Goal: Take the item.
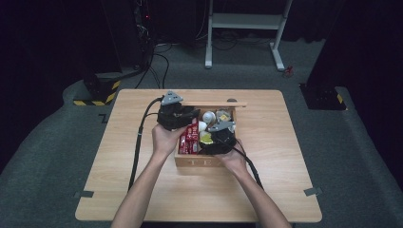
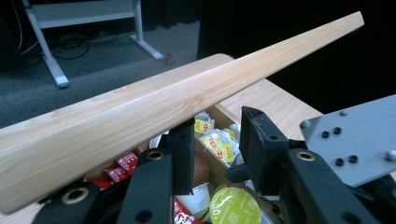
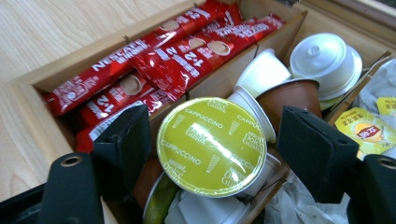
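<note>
room: dark walls and grey carpet are surrounding a light wooden table (image 1: 142,190); a white desk frame (image 1: 244,21) is standing at the back.
box: a wooden tea box (image 1: 195,161) is sitting mid-table, its compartments showing.
lid: the wooden lid (image 2: 154,107) is standing up off the box's far edge; in the left gripper view it is crossing just above the jaws.
left gripper (image 2: 217,144): sitting at the box's far-left corner by the lid. Jaws are standing apart; one jaw tip is sitting right under the lid edge, contact I cannot tell. Nothing is being pinched between the pads.
right gripper (image 3: 212,154): hovering over the box's middle compartment, jaws spread either side of the capsule, pads not pressing on it.
capsule: the green-topped cappuccino capsule (image 3: 211,145) is lying tilted on top of other pods in the middle compartment.
neighbours: red coffee sachets (image 3: 159,65) are filling the compartment beside it; white and brown pods (image 3: 322,60) are sitting further along; yellow tea bags (image 3: 369,128) are lying in the next one.
</note>
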Tool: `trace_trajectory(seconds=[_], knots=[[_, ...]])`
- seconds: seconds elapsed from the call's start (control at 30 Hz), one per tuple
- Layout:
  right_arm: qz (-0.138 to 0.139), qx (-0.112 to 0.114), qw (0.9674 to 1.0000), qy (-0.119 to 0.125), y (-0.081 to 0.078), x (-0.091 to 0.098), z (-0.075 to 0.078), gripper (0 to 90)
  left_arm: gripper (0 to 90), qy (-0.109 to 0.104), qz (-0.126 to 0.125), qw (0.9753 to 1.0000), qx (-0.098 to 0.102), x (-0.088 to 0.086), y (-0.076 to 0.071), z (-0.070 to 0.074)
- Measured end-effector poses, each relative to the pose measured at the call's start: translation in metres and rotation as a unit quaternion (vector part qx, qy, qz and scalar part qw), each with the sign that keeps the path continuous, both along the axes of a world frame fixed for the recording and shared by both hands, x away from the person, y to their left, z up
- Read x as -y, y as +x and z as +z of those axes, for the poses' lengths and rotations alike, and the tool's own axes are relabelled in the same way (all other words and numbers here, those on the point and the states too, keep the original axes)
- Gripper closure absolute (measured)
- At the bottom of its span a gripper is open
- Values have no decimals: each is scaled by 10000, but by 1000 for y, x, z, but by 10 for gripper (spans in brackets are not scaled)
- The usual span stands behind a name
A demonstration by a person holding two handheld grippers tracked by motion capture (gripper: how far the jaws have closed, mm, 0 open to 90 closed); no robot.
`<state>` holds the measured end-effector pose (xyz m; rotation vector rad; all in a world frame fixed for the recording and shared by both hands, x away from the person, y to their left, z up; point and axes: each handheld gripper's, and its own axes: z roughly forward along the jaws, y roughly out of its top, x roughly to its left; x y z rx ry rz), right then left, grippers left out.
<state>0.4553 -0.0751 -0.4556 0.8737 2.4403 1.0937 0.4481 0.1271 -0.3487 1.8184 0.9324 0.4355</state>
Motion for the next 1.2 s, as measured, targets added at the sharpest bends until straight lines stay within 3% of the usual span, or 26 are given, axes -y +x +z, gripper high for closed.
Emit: trace_trajectory(seconds=[0.23,0.47,0.9,1.2], knots=[[-29,-158,9998,-133,1,-3,-1,369,660,4,-3,10000,-1,0,0,0],[-57,-103,9998,-152,0,-3,-1,377,658,5,-5,10000,0,0,0,0],[-70,143,9997,158,-8,7,15,378,655,7,-21,10000,0,0,0,0],[-150,199,9995,217,-10,18,22,379,654,4,-14,10000,15,0,-1,-1]])
